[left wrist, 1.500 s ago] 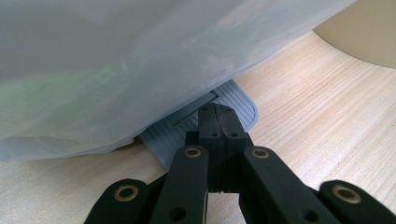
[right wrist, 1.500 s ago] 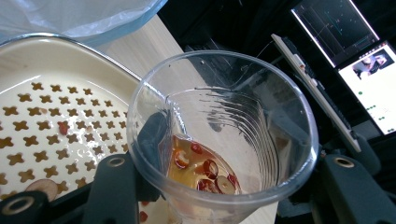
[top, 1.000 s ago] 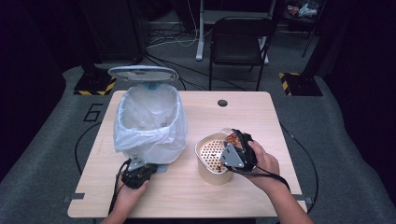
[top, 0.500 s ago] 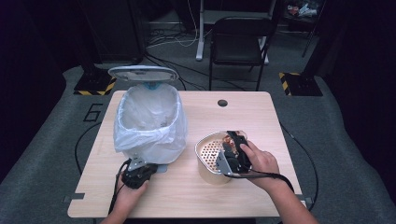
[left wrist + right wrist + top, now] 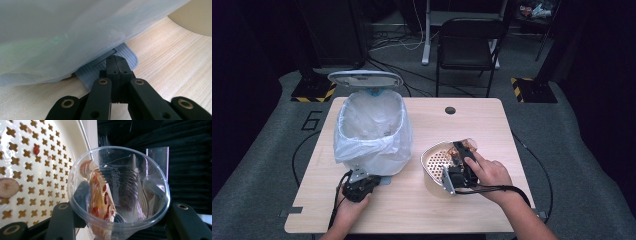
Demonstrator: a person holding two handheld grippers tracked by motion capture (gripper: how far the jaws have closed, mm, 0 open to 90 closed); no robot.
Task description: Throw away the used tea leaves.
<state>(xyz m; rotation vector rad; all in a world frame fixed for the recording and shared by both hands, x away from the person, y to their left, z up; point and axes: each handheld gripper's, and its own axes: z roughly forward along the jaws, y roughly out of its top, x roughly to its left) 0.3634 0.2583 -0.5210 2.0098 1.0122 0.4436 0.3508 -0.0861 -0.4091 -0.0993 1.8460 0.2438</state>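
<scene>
The right gripper (image 5: 460, 156) clamped a clear plastic cup (image 5: 117, 195) over the strainer basket (image 5: 434, 160). The left gripper (image 5: 116, 65) had its jaws together, pressing the bin's pedal (image 5: 125, 53).

High view looks down on the table (image 5: 422, 210) — both gripper views sit close, sharing its wood.

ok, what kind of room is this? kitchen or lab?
Most likely a lab or studio, not a kitchen: one wooden table on grey carpet, dark surroundings, cables on the floor, a folding chair and hazard-striped stand bases behind it.
</scene>
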